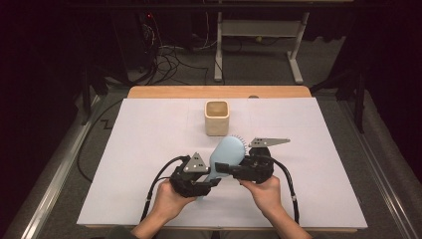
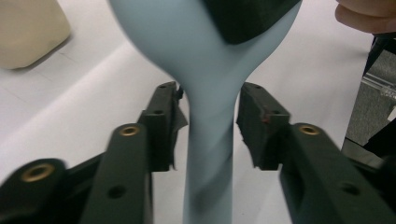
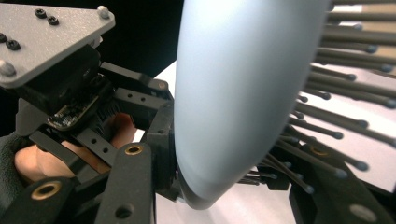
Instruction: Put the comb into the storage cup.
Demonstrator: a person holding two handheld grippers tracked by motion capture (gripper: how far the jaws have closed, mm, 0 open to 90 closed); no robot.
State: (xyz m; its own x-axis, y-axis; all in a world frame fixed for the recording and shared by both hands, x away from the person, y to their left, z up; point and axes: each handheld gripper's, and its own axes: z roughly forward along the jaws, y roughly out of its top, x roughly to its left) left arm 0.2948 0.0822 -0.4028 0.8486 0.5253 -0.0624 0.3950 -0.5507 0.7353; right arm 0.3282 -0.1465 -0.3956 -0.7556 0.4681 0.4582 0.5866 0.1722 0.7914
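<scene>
Both grippers meet over the near middle of the table [image 1: 149,129]; the left gripper [image 2: 208,116] stands slackened, its jaws apart on either side of the blue hairbrush [image 1: 226,155] handle with a gap at each pad; the right gripper [image 3: 219,182] is clenched on the brush head, one pad on its smooth back, the other among the bristles; the handle's end is hidden under the left gripper; farther off, apart, stands a beige cup [image 1: 217,117]; bare white surface lies left and right.
</scene>
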